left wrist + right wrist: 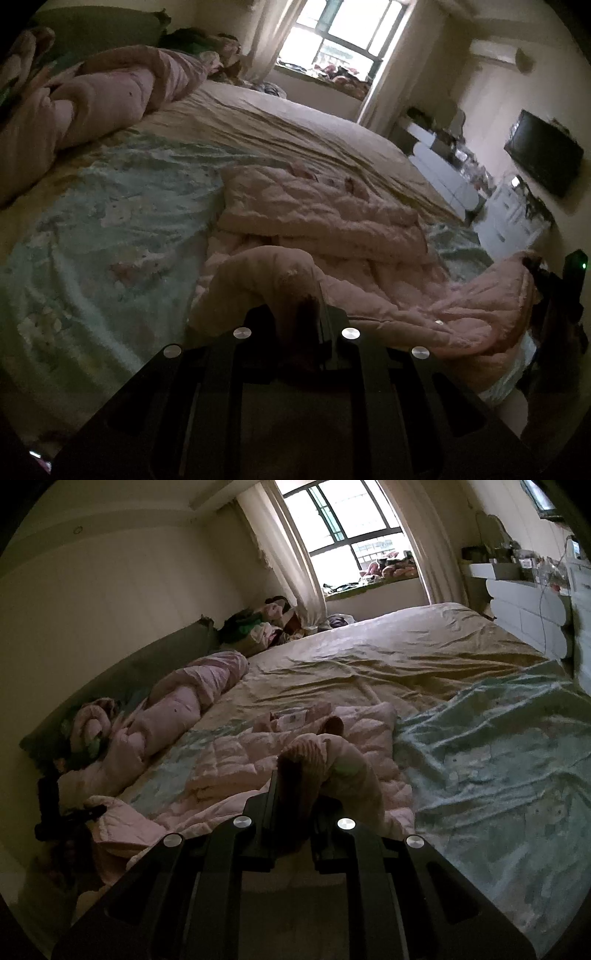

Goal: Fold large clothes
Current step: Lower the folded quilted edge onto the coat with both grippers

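A pink quilted garment (314, 218) lies crumpled on the bed, partly folded over itself. It also shows in the right wrist view (236, 760). My left gripper (295, 317) is shut on a bunched edge of the garment and lifts it a little. My right gripper (295, 797) is shut on another bunched edge of it. The right gripper shows at the far right of the left wrist view (557, 291), at the garment's other end. The left gripper shows at the left edge of the right wrist view (62, 819).
The bed carries a teal floral sheet (96, 236) and a beige sheet (295, 125). A rolled pink blanket (103, 92) lies by the headboard. White drawers (524, 605) stand beside the bed, a TV (543, 151) hangs on the wall, and a window (343, 520) is beyond.
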`<state>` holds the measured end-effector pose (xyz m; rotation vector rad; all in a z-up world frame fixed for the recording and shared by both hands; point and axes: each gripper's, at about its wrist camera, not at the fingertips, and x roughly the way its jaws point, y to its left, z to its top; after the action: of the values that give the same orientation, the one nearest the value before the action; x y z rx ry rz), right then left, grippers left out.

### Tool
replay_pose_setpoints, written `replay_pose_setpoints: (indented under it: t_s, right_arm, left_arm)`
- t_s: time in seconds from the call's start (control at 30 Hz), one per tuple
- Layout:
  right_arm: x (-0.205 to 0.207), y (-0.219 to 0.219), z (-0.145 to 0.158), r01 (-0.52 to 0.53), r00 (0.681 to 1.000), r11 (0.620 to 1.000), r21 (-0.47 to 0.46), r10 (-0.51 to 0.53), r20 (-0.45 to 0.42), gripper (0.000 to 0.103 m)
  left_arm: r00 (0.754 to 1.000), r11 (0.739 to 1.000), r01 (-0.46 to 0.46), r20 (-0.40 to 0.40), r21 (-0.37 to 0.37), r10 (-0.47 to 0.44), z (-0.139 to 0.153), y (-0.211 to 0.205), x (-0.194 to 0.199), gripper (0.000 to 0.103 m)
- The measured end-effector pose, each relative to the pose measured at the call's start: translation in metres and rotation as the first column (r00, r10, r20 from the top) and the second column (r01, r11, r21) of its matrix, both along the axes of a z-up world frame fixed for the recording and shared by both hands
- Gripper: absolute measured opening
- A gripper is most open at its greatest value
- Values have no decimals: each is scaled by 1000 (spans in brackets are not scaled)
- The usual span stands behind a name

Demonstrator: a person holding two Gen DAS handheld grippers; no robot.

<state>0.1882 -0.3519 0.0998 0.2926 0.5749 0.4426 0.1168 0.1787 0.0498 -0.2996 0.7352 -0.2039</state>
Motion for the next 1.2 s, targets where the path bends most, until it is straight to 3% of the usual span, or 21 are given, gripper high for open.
replay_pose_setpoints:
  t_s: [0.57, 1.2]
  right_arm:
    - [55, 14, 25, 30, 998, 999, -13, -29, 50, 12]
    - [108, 10, 34, 76, 994, 997, 3, -76, 72, 12]
  left_arm:
    - [997, 998, -50, 62, -41, 53, 16, 9, 31, 8]
    - [995, 999, -39, 91, 33, 36, 44, 5, 108, 8]
